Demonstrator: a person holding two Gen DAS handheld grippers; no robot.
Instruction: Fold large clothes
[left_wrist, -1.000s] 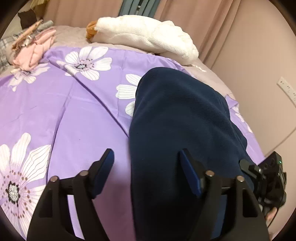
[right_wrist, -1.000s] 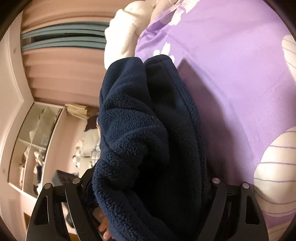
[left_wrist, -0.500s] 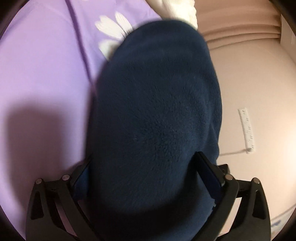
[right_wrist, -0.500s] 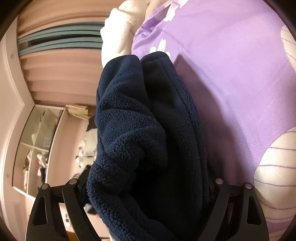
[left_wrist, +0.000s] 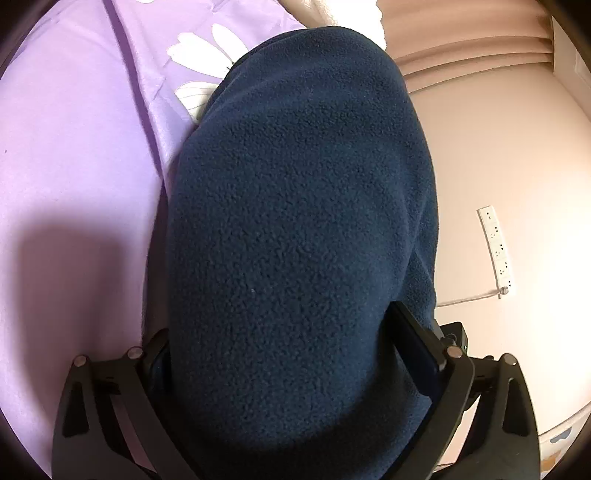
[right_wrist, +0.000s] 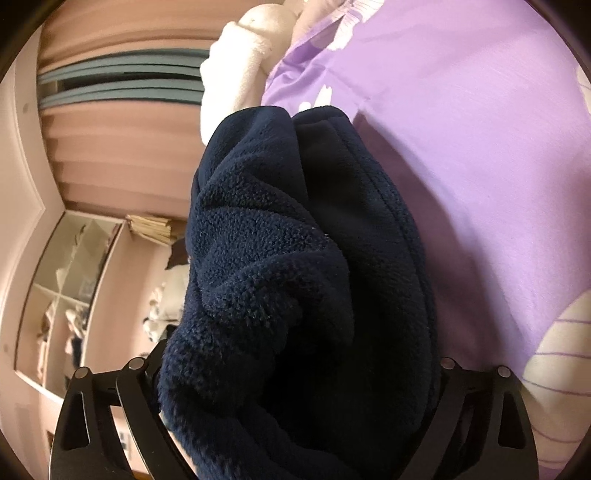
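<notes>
With the navy fleece (left_wrist: 303, 240) as landmark, the left gripper (left_wrist: 295, 343) and right gripper (right_wrist: 295, 365) are each straddling its bundled bulk, jaws wide and just opening further, pad contact unclear, while beyond it the purple floral bedspread (left_wrist: 74, 147) is showing; folding appears near done, final placing left.

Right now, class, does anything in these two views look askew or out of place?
Yes. The navy fleece garment is bunched in thick uneven folds rather than lying flat on the purple floral sheet. It fills the wide jaws of the left gripper and the right gripper.
</notes>
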